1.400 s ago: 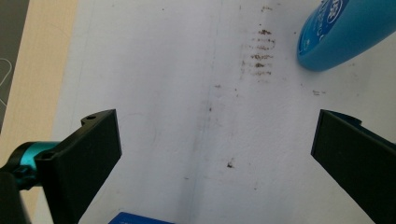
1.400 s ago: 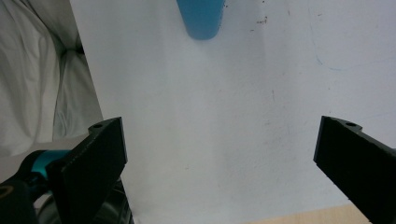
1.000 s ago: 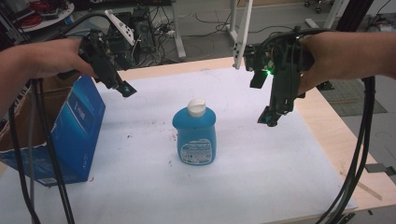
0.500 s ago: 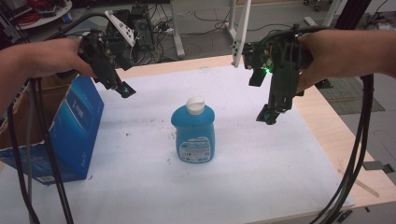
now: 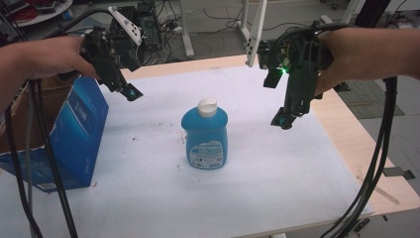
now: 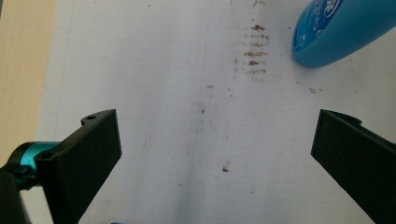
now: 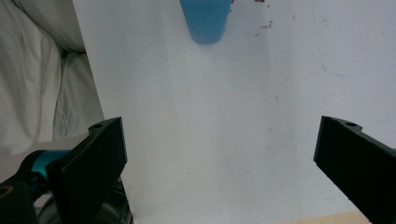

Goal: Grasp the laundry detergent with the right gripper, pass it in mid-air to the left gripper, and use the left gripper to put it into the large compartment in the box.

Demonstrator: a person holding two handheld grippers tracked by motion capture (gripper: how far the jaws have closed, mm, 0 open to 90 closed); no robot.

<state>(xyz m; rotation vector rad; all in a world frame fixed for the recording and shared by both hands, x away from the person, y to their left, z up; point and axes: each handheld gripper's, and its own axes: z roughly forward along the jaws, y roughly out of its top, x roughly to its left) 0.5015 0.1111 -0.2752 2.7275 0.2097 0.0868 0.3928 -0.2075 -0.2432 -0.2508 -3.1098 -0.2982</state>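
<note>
Bottle [image 5: 205, 135] of blue liquid, white-capped, stands upright near the middle of the white-covered tabletop [image 5: 277, 183], label toward the camera. Left tongs [image 5: 130, 92] hang in the air at about ten o'clock from it, well apart, jaws spread wide with nothing between them; the left gripper view catches the bottle's blue side [image 6: 343, 28] at one o'clock above brown stains on the cover. Right tongs [image 5: 283, 120] hover at about two o'clock from the bottle, likewise wide open and empty, tips pointing down. Blue carton [image 5: 69, 134] stands open at the bottle's nine o'clock, at the tabletop's edge.
</note>
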